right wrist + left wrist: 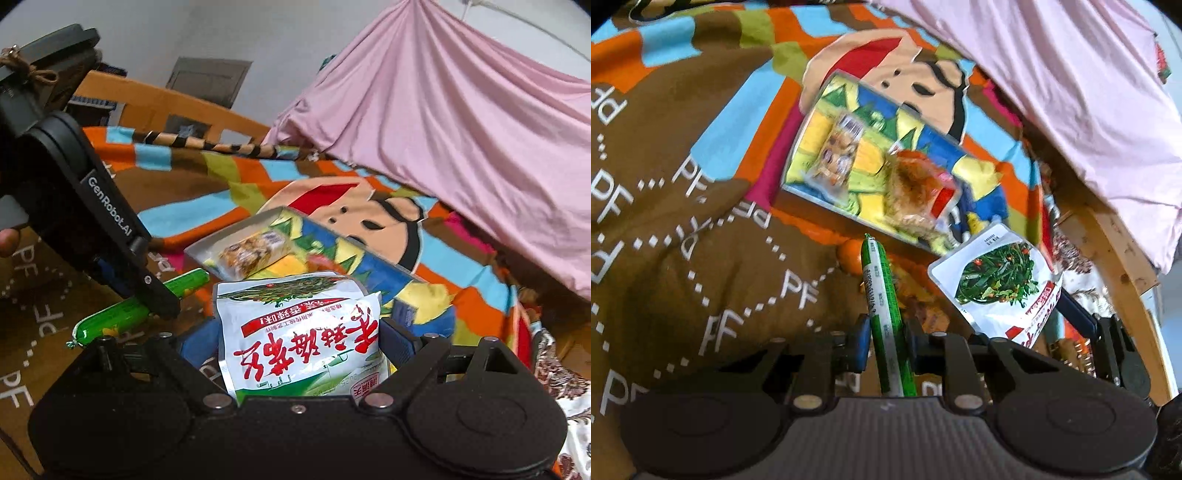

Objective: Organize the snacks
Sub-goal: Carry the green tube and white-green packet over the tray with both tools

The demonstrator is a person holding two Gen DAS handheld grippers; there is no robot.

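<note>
Two grippers are each holding a snack above a bed. The largest thing in view, a patterned blanket in brown, orange and blue with a cartoon face, is covering the bed, and a pink sheet is hanging down over its far side. A wooden bed frame is showing behind the blanket in the right wrist view.

A shallow box with a bright blue, yellow and green printed inside is lying open on the blanket. A clear-wrapped snack bar and an orange-brown snack packet are lying inside it.

The right gripper is pinching a white pouch printed with green vegetables and red lettering, holding it just in front of the box's near edge. The same white pouch is appearing at the right of the left wrist view.

The left gripper is pressing its fingers against a green sausage stick, which is pointing forward toward the box. Behind its tip, something small and orange is lying on the blanket, too blurred to identify.
</note>
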